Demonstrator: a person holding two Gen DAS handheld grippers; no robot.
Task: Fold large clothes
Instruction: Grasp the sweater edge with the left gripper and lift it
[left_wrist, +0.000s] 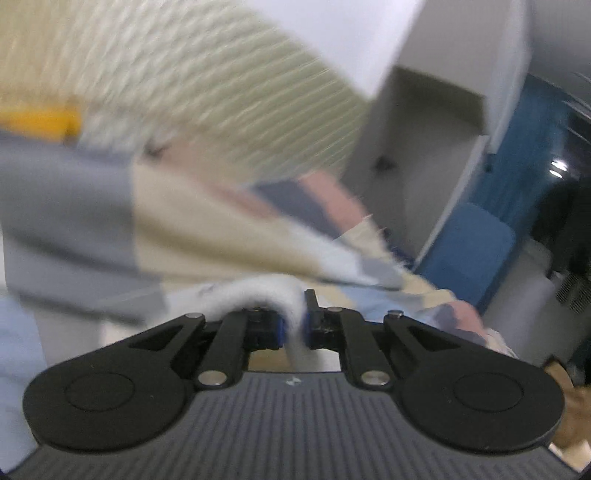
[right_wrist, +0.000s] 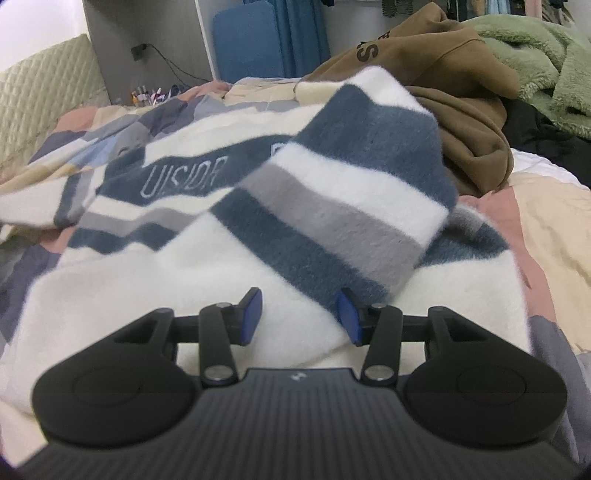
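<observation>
A fuzzy white sweater (right_wrist: 184, 280) with navy and grey stripes lies spread on the bed in the right wrist view. One striped sleeve (right_wrist: 343, 192) is folded across its body. My right gripper (right_wrist: 301, 312) hovers open over the white hem area, and the sleeve's end lies beside its right pad. In the blurred left wrist view, my left gripper (left_wrist: 293, 317) is shut on a fold of the white sweater fabric (left_wrist: 255, 290), which bulges up and to the left from the pads.
A patchwork bedspread (right_wrist: 554, 206) covers the bed. A brown hoodie (right_wrist: 461, 110) and a green fleece (right_wrist: 535, 55) are piled at the back right. A quilted beige headboard (right_wrist: 44, 92) stands at the left, and a blue cushion (right_wrist: 245, 40) leans by the wall.
</observation>
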